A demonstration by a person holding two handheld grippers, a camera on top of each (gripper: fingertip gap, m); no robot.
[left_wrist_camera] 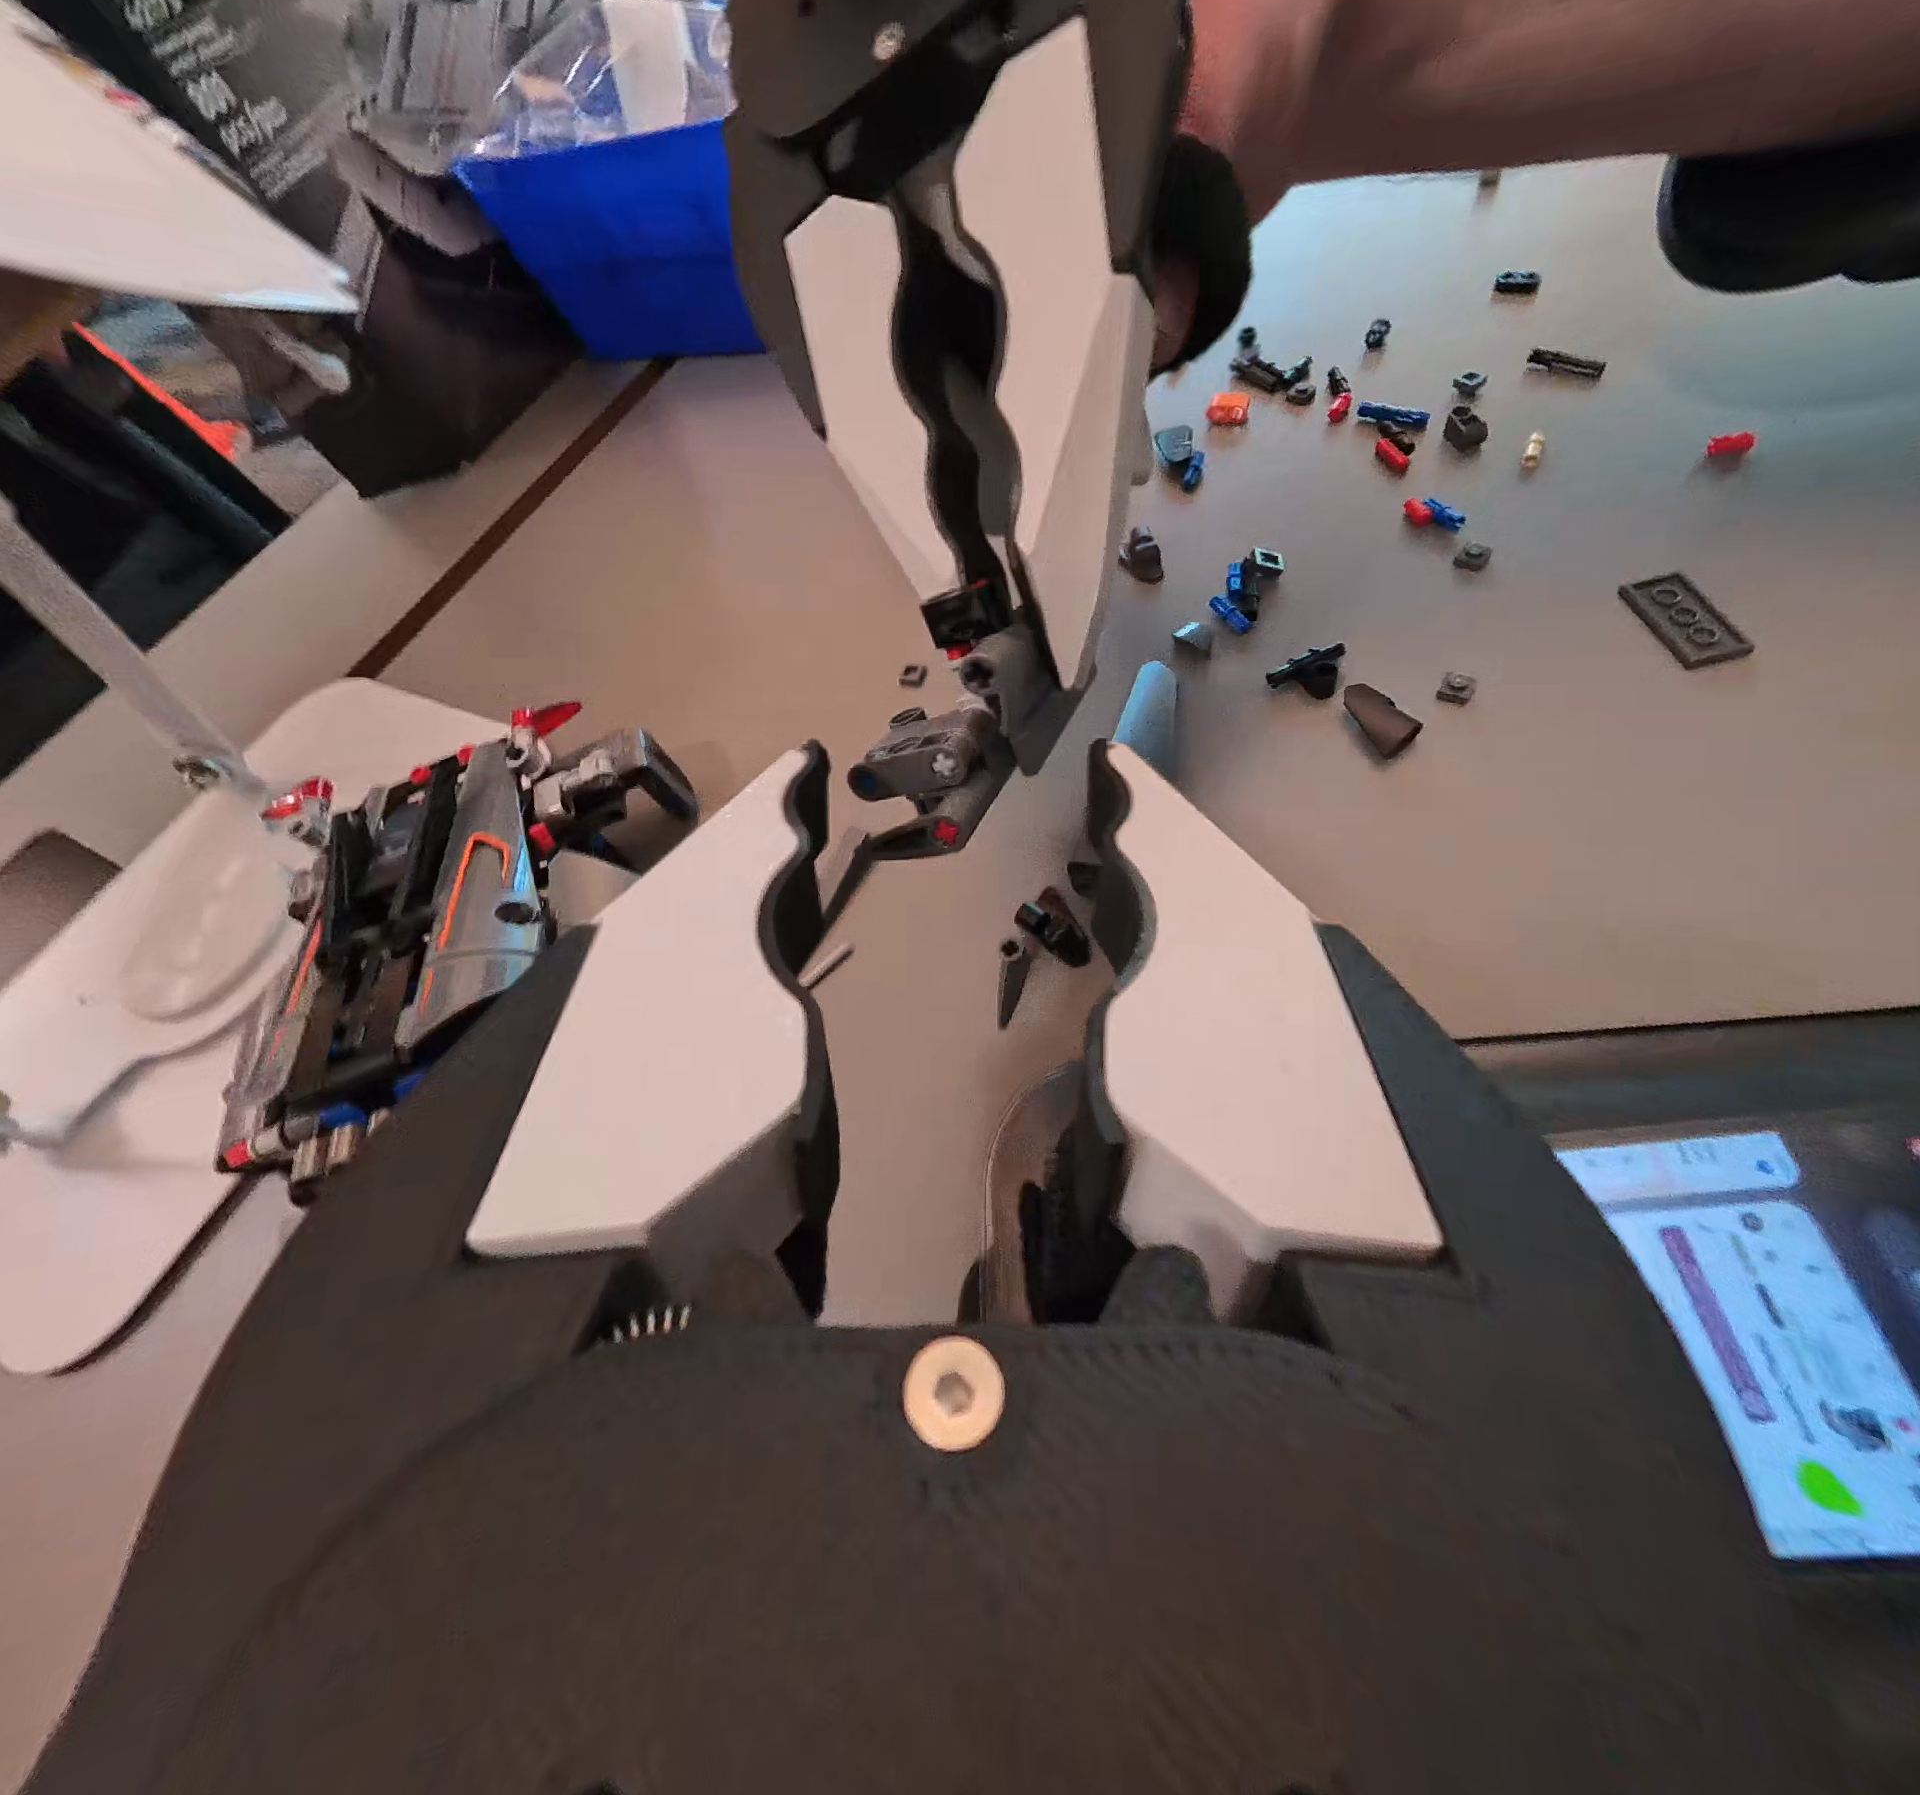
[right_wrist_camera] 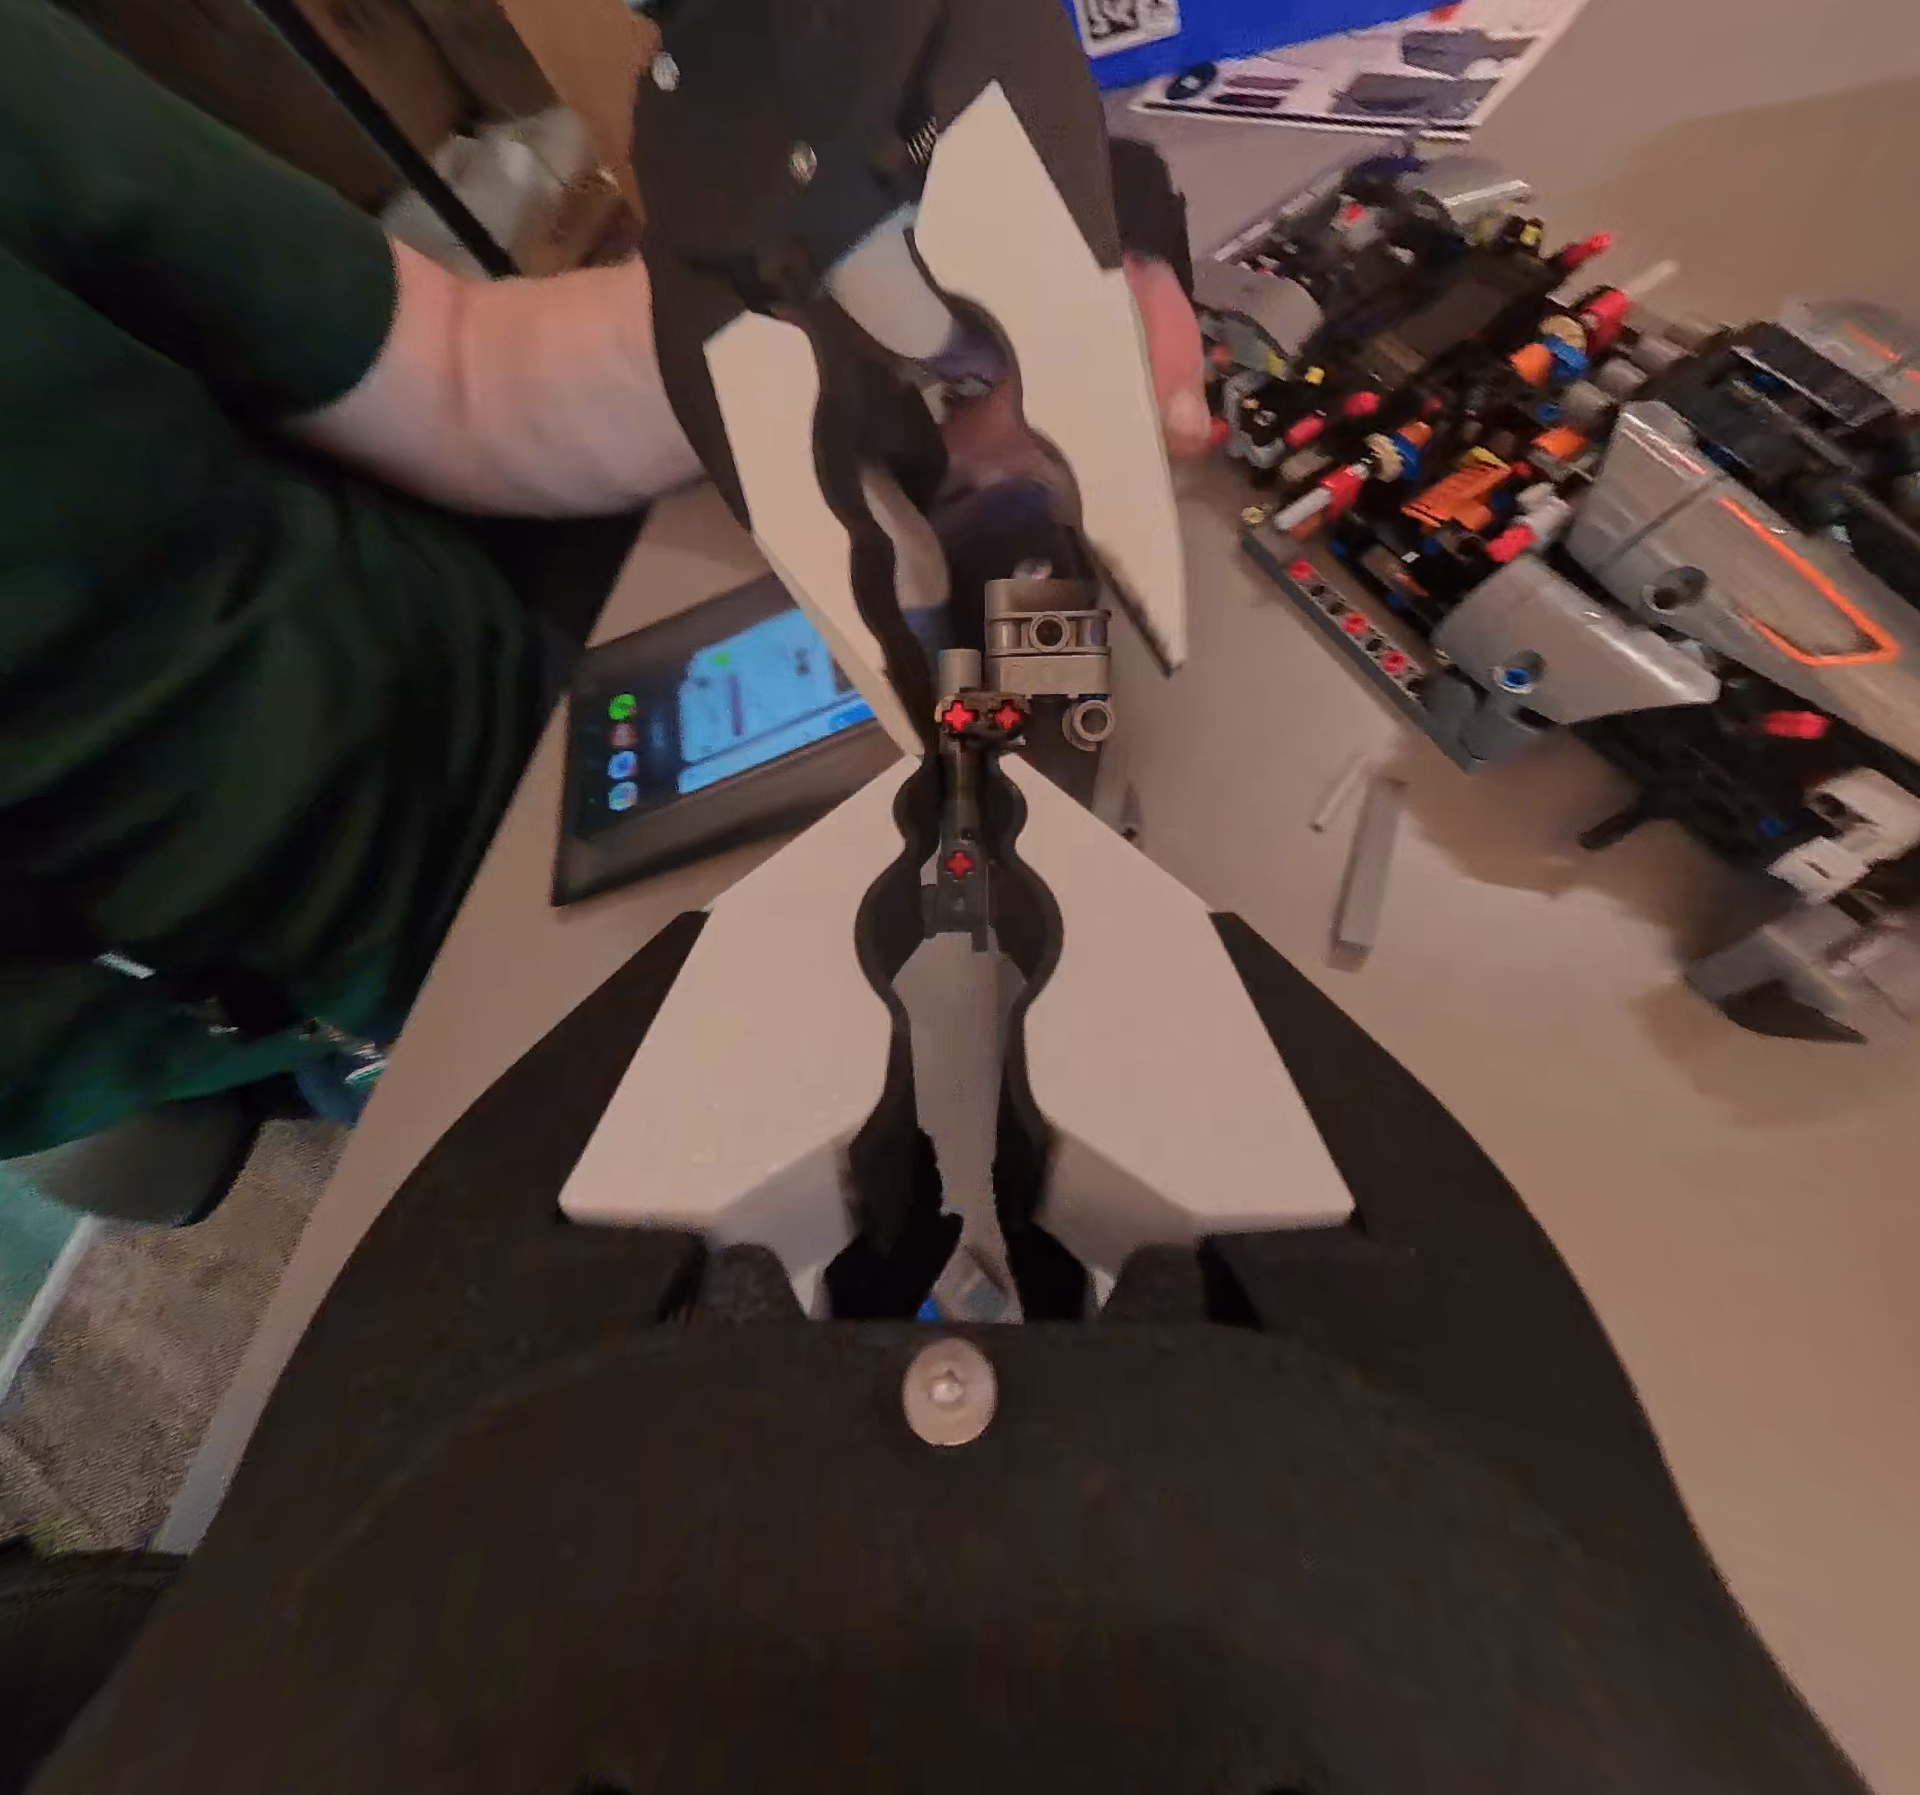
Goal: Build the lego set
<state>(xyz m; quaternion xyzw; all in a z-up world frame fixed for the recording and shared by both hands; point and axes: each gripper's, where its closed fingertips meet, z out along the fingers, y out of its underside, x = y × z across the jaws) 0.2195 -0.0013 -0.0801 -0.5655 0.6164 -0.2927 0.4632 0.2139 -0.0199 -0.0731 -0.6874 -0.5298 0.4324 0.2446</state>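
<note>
My right gripper [right_wrist_camera: 961, 769] is shut on a small Lego sub-assembly [right_wrist_camera: 961, 862] of dark and grey parts with red cross axles. In the left wrist view it [left_wrist_camera: 1013, 644] comes down from above, holding that sub-assembly [left_wrist_camera: 935, 769] over the table. My left gripper [left_wrist_camera: 961, 769] is open, its fingertips on either side of the grey end of the sub-assembly [right_wrist_camera: 1044, 649], with gaps showing. It also shows from above in the right wrist view [right_wrist_camera: 1044, 701]. The large grey, black and orange model [left_wrist_camera: 416, 914] stands to the left and also shows in the right wrist view [right_wrist_camera: 1610, 519].
Loose small pieces [left_wrist_camera: 1351, 498] and a dark grey plate [left_wrist_camera: 1683, 618] lie scattered on the table to the right. A few tiny parts [left_wrist_camera: 1049, 924] lie below my left fingers. A tablet [right_wrist_camera: 727, 717] lies at the table edge. A blue bin [left_wrist_camera: 623, 239] and the set's box [left_wrist_camera: 208, 31] stand behind. Only a small space, under 4 cm, lies between the two pairs of fingers.
</note>
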